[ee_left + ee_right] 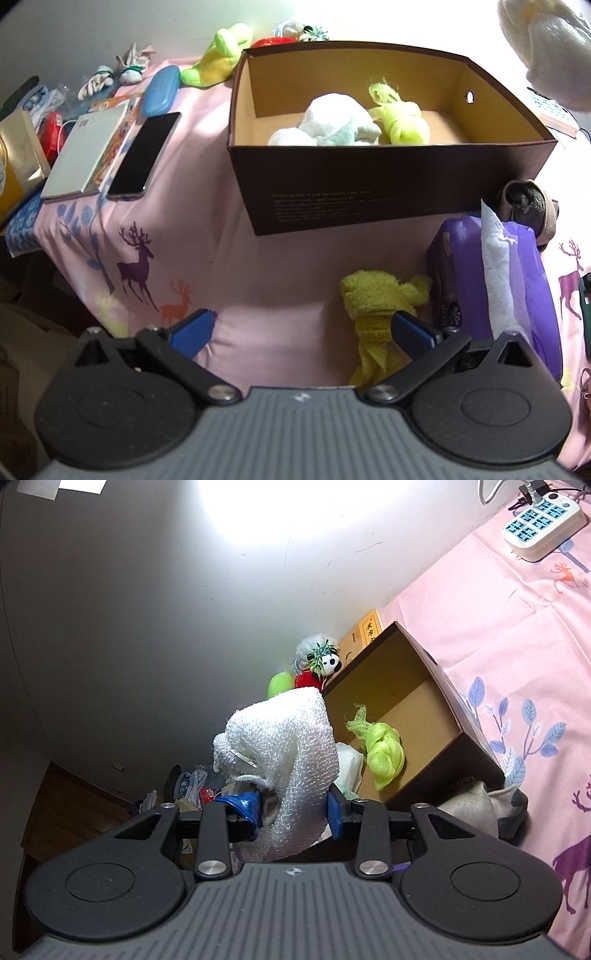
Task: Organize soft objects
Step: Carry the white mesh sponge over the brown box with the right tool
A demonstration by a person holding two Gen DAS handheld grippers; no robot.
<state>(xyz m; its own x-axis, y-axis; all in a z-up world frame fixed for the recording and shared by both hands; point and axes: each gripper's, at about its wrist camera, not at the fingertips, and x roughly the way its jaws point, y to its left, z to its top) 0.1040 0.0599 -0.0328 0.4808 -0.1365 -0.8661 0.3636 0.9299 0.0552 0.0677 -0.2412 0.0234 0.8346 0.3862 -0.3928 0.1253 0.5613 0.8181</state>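
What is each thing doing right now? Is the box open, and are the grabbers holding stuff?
Box: open, two soft bundles inside.
Left gripper: open, empty.
Right gripper: shut on white cloth.
Yellow towel: lying on the bed.
Phone: screen dark.

box [388, 192]: mid-table, two bundles [369, 122] inside | phone [146, 155]: left of box | towel [373, 299]: before box (tissue pack [480, 280] just right)
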